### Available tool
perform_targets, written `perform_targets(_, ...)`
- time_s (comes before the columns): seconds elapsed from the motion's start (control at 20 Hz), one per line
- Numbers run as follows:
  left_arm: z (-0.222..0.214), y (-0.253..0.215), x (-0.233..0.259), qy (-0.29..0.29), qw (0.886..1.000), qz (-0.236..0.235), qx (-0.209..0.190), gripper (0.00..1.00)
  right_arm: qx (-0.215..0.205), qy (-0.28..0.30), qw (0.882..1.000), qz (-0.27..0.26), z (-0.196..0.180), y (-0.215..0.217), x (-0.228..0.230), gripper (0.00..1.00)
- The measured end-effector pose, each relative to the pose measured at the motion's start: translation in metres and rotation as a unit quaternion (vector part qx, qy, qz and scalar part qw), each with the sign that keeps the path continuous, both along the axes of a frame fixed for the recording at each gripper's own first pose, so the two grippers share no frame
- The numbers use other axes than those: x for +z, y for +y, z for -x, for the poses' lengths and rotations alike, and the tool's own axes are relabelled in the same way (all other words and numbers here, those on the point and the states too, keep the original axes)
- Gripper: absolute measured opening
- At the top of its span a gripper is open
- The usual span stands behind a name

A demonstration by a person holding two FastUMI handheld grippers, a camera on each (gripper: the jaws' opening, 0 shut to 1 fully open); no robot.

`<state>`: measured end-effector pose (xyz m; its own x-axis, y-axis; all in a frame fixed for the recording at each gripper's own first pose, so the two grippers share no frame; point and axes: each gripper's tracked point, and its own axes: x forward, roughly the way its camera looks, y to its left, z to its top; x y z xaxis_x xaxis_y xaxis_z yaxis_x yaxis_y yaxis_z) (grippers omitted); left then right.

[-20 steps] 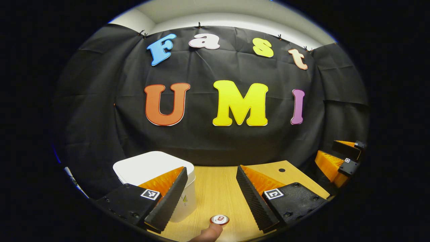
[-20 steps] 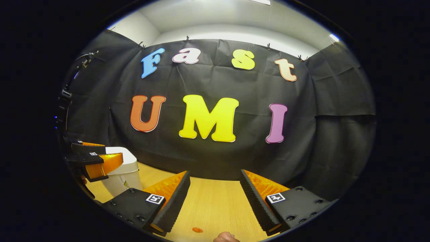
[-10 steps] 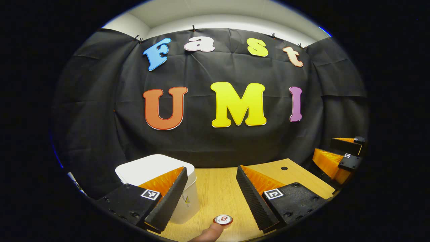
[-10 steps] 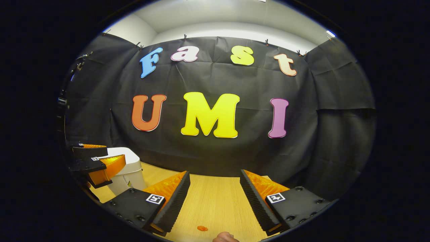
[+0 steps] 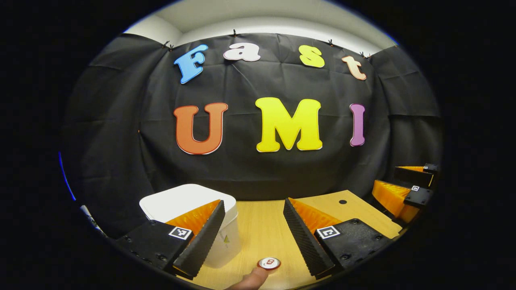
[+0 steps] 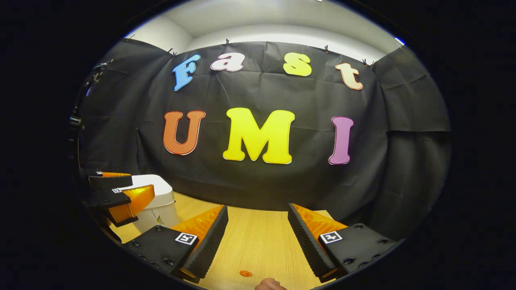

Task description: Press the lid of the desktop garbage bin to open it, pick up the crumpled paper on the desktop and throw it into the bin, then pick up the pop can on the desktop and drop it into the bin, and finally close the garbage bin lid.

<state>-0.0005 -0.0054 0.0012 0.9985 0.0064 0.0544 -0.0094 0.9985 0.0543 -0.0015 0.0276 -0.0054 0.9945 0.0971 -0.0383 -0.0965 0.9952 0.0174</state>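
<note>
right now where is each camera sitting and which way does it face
Left gripper view: rides the left hand-held gripper, low over the desktop, facing the cloth wall; its open fingers straddle the bin edge and pop can; a fingertip shows.
Right gripper view: rides the right hand-held gripper, facing the same wall; open fingers over bare wood, an orange scrap below.
Shared: the white bin, the desktop, and each shows the other gripper at its edge.

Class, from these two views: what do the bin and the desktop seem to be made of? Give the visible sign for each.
Bin: probably plastic, since it is smooth, plain white, with rounded moulded corners and a soft sheen. Desktop: wood or wood-look laminate, light tan with fine straight grain lines; the views cannot settle which.
</note>
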Motion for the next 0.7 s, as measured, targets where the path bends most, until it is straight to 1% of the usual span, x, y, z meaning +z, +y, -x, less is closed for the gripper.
perform_targets(0.1, -0.01, 0.011, -0.001, 0.002, 1.0, -0.008, 0.02, 0.96, -0.002, 0.003, 1.0, -0.002, -0.004, -0.002, -0.001, 0.94)
perform_targets(0.25, -0.029, 0.025, -0.007, 0.024, 0.999, -0.006, 0.03, 0.96, -0.003, 0.009, 1.0, 0.0, -0.01, -0.003, -0.004, 0.94)
perform_targets(0.3, -0.035, 0.032, -0.007, 0.029, 0.999, -0.002, 0.037, 0.94, -0.003, 0.011, 1.0, 0.002, -0.012, -0.003, -0.005, 0.94)
perform_targets(0.35, -0.04, 0.039, -0.009, 0.036, 0.998, 0.006, 0.043, 0.89, -0.004, 0.012, 1.0, 0.004, -0.015, -0.003, -0.005, 0.94)
perform_targets(0.5, -0.056, 0.063, -0.015, 0.062, 0.995, 0.026, 0.079, 0.85, -0.005, 0.015, 1.0, 0.005, -0.023, -0.001, -0.006, 0.94)
perform_targets(0.55, -0.061, 0.07, -0.014, 0.066, 0.993, 0.027, 0.091, 0.8, -0.004, 0.017, 1.0, 0.005, -0.026, 0.0, -0.006, 0.94)
perform_targets(0.6, -0.065, 0.075, -0.016, 0.072, 0.992, 0.03, 0.101, 0.78, -0.005, 0.017, 1.0, 0.008, -0.028, 0.001, -0.006, 0.94)
perform_targets(0.65, -0.069, 0.077, -0.018, 0.078, 0.991, 0.037, 0.102, 0.7, -0.002, 0.018, 1.0, 0.01, -0.032, 0.003, -0.007, 0.94)
perform_targets(0.7, -0.072, 0.081, -0.021, 0.088, 0.989, 0.042, 0.11, 0.67, 0.002, 0.018, 1.0, 0.01, -0.034, 0.006, -0.009, 0.94)
